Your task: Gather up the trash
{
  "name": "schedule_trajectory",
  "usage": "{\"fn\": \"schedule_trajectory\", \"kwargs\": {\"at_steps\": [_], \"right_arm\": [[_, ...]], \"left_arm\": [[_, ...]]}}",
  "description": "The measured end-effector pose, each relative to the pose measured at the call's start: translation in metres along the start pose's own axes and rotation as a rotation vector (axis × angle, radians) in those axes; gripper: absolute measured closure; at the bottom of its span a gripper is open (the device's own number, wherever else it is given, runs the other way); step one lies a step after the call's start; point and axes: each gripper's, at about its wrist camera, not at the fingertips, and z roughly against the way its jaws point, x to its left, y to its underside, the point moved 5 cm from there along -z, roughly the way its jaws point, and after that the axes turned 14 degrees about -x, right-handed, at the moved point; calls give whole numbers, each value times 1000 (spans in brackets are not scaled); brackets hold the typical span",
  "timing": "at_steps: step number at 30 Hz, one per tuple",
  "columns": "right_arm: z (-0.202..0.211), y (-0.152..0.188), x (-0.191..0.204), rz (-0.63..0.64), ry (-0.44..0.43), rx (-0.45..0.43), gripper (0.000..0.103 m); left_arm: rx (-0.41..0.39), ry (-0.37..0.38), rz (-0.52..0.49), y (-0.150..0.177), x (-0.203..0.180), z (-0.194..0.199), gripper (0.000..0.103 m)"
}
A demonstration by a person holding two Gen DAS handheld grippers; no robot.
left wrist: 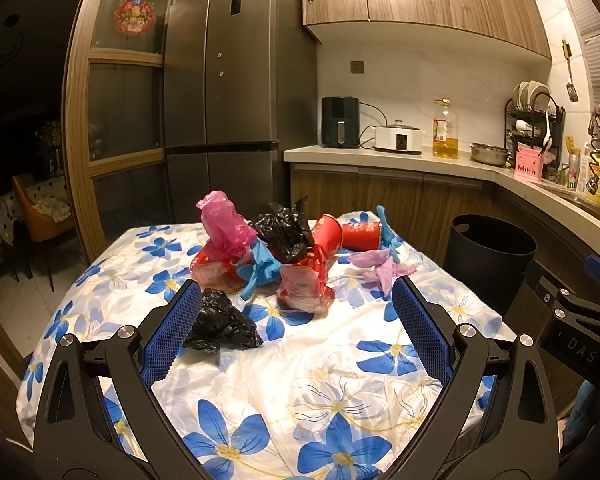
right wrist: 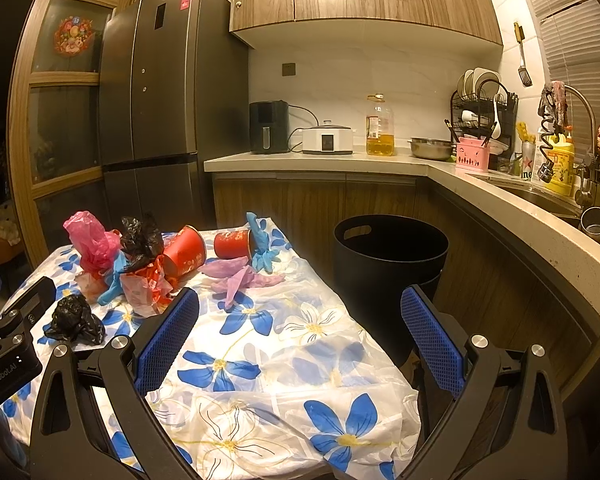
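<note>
Trash lies in a pile on the flowered tablecloth (left wrist: 320, 380): a pink bag (left wrist: 224, 226), a black bag (left wrist: 286, 236), two red paper cups (left wrist: 330, 236) (left wrist: 360, 236), blue gloves (left wrist: 262, 270), a purple glove (left wrist: 376, 268) and a red-and-clear wrapper (left wrist: 306, 286). A smaller black bag (left wrist: 222, 322) lies apart, just beside my left gripper's left finger. My left gripper (left wrist: 296, 300) is open and empty above the table's near half. My right gripper (right wrist: 300, 308) is open and empty over the table's right edge. A black bin (right wrist: 390, 264) stands on the floor right of the table.
A kitchen counter (right wrist: 380, 164) wraps the back and right, with an air fryer (right wrist: 269, 127), cooker, oil bottle (right wrist: 379, 126), steel bowl, dish rack (right wrist: 482, 108) and sink. A dark fridge (left wrist: 220, 92) stands behind the table. A chair (left wrist: 36, 216) is at far left.
</note>
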Motion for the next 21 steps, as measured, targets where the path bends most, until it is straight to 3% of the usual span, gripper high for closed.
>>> {"fn": "schedule_trajectory", "kwargs": {"at_steps": [21], "right_arm": [[-6, 7, 1, -4, -24, 7, 5]], "left_arm": [[-1, -5, 24, 5, 2, -4, 9]]}}
